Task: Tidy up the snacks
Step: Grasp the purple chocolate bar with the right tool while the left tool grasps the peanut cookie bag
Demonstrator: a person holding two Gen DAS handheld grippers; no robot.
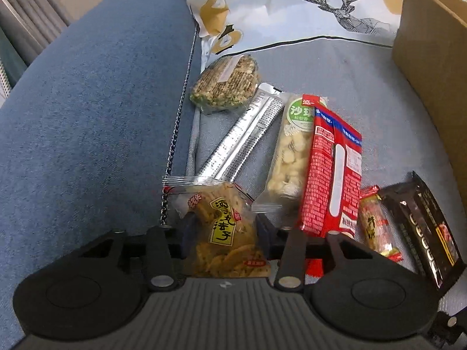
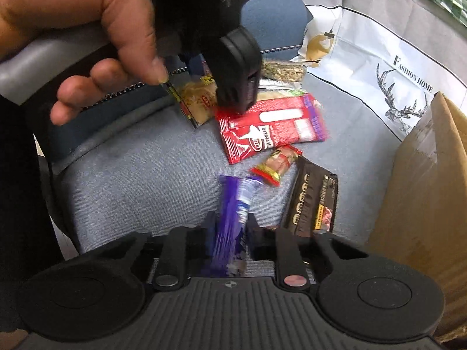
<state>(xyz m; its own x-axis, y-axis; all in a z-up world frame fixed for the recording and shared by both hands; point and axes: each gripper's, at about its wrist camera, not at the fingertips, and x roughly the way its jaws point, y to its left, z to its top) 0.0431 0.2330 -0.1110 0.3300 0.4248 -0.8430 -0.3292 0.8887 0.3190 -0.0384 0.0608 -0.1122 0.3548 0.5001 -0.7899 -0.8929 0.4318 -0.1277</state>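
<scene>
Though unseen leftward, purple wrapper [image 2: 232, 221] rightward.

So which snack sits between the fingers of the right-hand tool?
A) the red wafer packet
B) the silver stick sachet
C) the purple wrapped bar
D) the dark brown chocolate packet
C: in the right wrist view the purple wrapped bar is pinched between the right tool's two fingers.

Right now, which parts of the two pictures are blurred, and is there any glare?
Right wrist view: the purple wrapper in the right gripper is smeared, and the red packet is soft at its right end. Left wrist view: mostly sharp, with glare on the silver sachet; straight edges bow near the borders.
</scene>
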